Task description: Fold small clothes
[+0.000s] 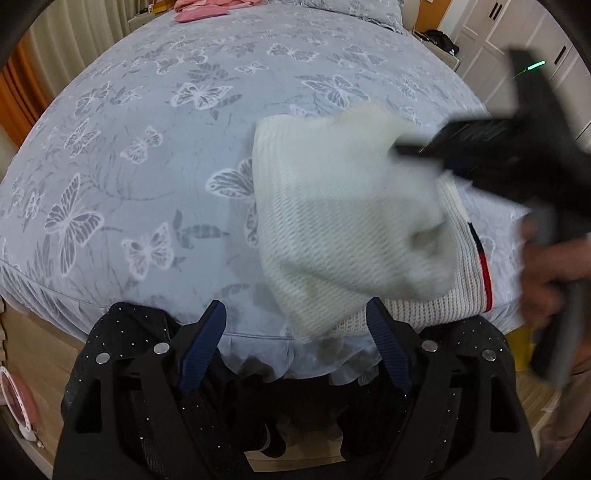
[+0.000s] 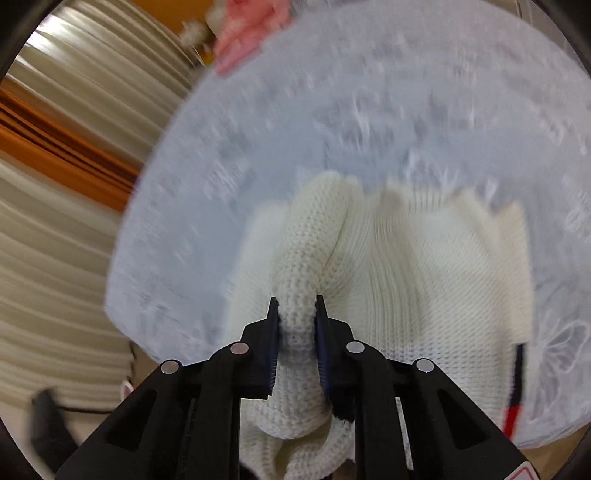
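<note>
A white knit sweater (image 1: 332,229) with a navy and red stripe at its edge lies near the front right edge of the bed (image 1: 147,147). My right gripper (image 2: 296,306) is shut on a bunched fold of the sweater (image 2: 424,273) and holds it lifted over the rest of the garment. In the left wrist view the right gripper (image 1: 406,149) comes in blurred from the right above the sweater. My left gripper (image 1: 295,314) is open and empty at the bed's front edge, its right finger close to the sweater's hem.
The bed has a blue-grey cover with a butterfly print. Pink clothes (image 1: 207,9) lie at the far end of the bed. Beige and orange curtains (image 2: 55,184) hang on the left. White wardrobe doors (image 1: 517,37) stand at the far right.
</note>
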A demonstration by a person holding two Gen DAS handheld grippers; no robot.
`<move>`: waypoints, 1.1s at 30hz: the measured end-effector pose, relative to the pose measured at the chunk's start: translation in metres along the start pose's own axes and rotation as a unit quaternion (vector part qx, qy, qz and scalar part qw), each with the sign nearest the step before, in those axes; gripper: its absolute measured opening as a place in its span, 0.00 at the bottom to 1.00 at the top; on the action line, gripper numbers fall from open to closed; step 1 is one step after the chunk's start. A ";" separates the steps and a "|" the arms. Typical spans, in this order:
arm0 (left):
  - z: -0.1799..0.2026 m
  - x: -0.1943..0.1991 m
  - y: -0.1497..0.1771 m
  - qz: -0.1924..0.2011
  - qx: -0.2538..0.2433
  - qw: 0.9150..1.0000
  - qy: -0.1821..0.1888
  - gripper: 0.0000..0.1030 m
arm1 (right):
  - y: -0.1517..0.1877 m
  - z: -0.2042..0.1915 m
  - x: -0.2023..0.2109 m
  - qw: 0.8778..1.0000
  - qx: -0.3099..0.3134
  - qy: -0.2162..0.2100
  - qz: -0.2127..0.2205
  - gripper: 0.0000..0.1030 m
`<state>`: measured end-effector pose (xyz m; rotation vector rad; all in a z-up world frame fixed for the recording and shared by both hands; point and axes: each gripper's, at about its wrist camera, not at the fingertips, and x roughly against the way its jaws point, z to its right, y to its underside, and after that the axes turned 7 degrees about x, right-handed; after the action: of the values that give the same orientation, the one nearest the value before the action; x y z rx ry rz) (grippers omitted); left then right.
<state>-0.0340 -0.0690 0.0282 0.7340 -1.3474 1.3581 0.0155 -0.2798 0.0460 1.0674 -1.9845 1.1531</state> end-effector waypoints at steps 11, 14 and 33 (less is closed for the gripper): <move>0.017 -0.020 0.007 -0.030 0.001 0.999 0.037 0.77 | 0.076 0.131 0.011 0.994 -0.091 0.058 -0.030 0.25; 0.020 -0.018 0.005 -0.030 0.006 0.999 0.045 0.78 | 0.078 0.118 0.038 0.995 -0.092 0.034 0.008 0.43; 0.044 -0.041 0.003 -0.070 0.007 0.992 0.100 0.82 | 0.086 0.127 0.022 0.996 -0.041 0.063 -0.050 0.25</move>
<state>-0.0363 -0.1204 -0.0028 0.6692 -1.1093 1.2935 -0.0825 -0.3750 -0.0277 1.0146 -1.8426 1.0496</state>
